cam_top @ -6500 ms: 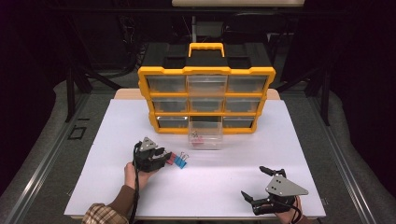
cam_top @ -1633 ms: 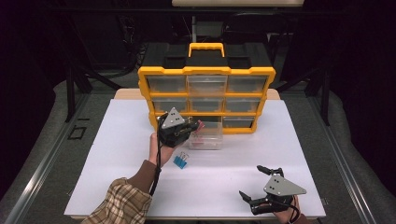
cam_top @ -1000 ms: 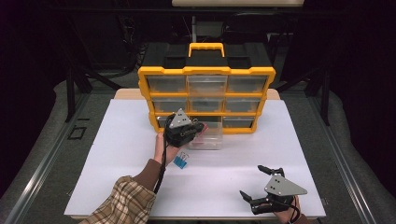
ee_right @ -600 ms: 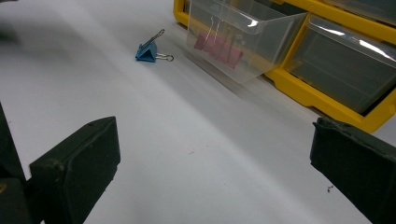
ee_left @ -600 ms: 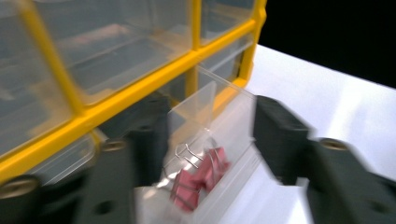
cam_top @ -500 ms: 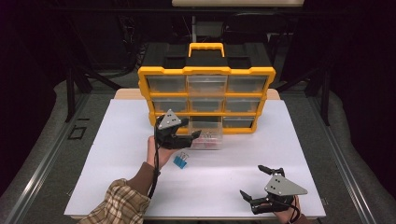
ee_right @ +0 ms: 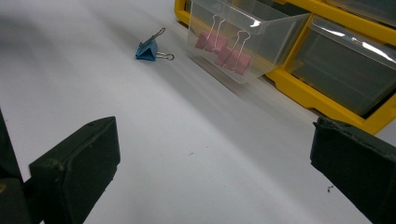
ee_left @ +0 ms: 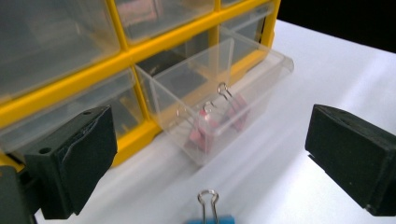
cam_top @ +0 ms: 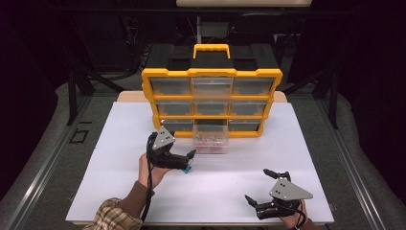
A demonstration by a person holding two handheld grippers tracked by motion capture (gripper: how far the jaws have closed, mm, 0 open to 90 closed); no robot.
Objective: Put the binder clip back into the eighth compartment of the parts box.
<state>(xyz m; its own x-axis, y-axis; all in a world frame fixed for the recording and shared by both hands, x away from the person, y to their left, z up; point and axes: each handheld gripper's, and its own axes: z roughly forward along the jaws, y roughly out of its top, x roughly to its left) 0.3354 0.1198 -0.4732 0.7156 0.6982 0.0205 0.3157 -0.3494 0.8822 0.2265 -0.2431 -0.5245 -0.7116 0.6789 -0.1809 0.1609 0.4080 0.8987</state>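
While agape, left tool (cam_top: 187,157) seemingly hovers.

Blue binder clip (ee_right: 150,50) on white table, near pulled-out clear drawer (cam_top: 209,142) holding pink clips (ee_left: 219,119).

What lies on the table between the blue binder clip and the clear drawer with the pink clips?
Nothing: in the right gripper view, only bare white table separates the blue binder clip from the clear drawer.
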